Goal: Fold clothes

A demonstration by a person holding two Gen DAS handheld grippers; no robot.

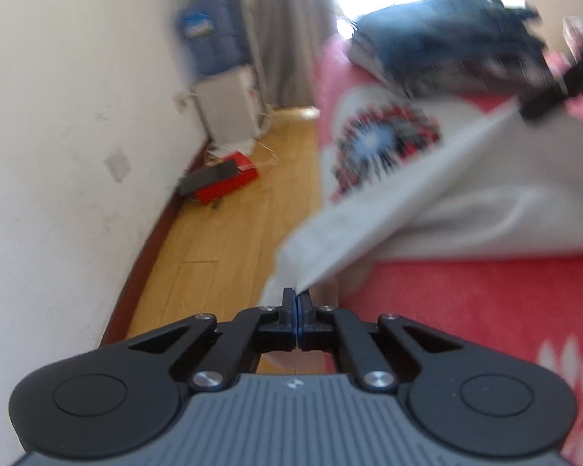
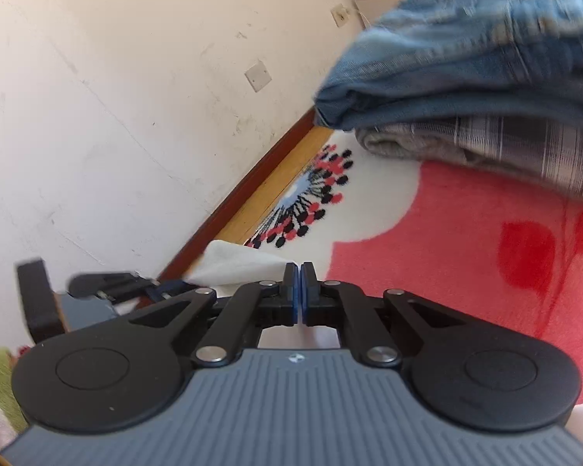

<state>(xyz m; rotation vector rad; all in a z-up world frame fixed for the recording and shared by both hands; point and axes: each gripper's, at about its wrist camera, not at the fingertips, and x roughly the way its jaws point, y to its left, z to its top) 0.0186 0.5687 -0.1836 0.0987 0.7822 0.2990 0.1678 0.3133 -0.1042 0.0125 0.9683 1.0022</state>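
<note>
The left gripper (image 1: 297, 296) is pinching a corner of the white cloth (image 1: 466, 178), jaws clamped together on it. The right gripper (image 2: 301, 272) is gripping another edge, jaws likewise closed on the fabric. The cloth is stretching between them over the pink blanket (image 1: 466, 303), near the folded jeans (image 2: 466, 50).
</note>
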